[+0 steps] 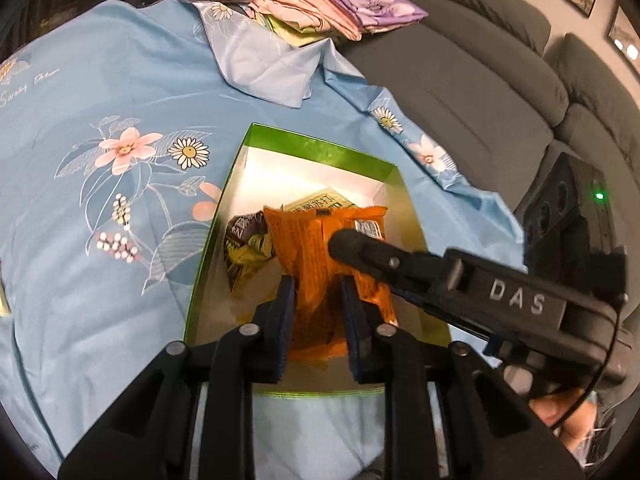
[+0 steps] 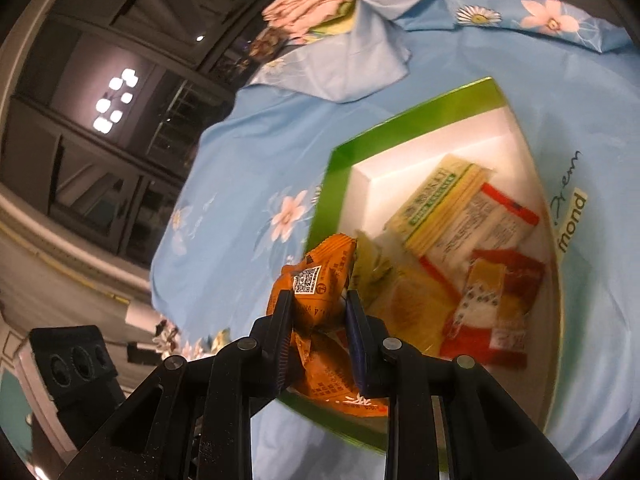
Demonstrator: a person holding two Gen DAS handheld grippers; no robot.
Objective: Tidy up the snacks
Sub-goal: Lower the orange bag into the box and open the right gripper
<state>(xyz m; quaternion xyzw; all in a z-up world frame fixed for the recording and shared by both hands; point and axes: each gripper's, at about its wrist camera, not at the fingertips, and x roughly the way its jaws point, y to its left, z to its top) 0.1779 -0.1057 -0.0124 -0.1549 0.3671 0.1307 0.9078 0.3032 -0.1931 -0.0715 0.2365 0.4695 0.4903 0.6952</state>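
Left tongs (image 1: 316,312): pads on either side of an orange snack packet (image 1: 320,256), clamped on its near end over the green-rimmed box (image 1: 320,148). Right tongs (image 2: 318,320): likewise clamped on the orange snack packet (image 2: 320,284); in the left wrist view they reach in from the right, one finger (image 1: 348,246) lying across the packet's far end. The packet is thus held at both ends, inside the box's outline and above its contents.

Box contents: a purple-and-green wrapper (image 1: 246,246) to the left of the packet; a pale yellow sachet with green print (image 2: 432,204) toward the far wall; red-and-white packets (image 2: 496,304) along the right side.

The box sits on a light blue floral cloth (image 1: 120,152) covering the table. Folded pink and purple fabrics (image 1: 328,4) lie at the far edge. A grey sofa (image 1: 480,72) stands beyond, to the right.
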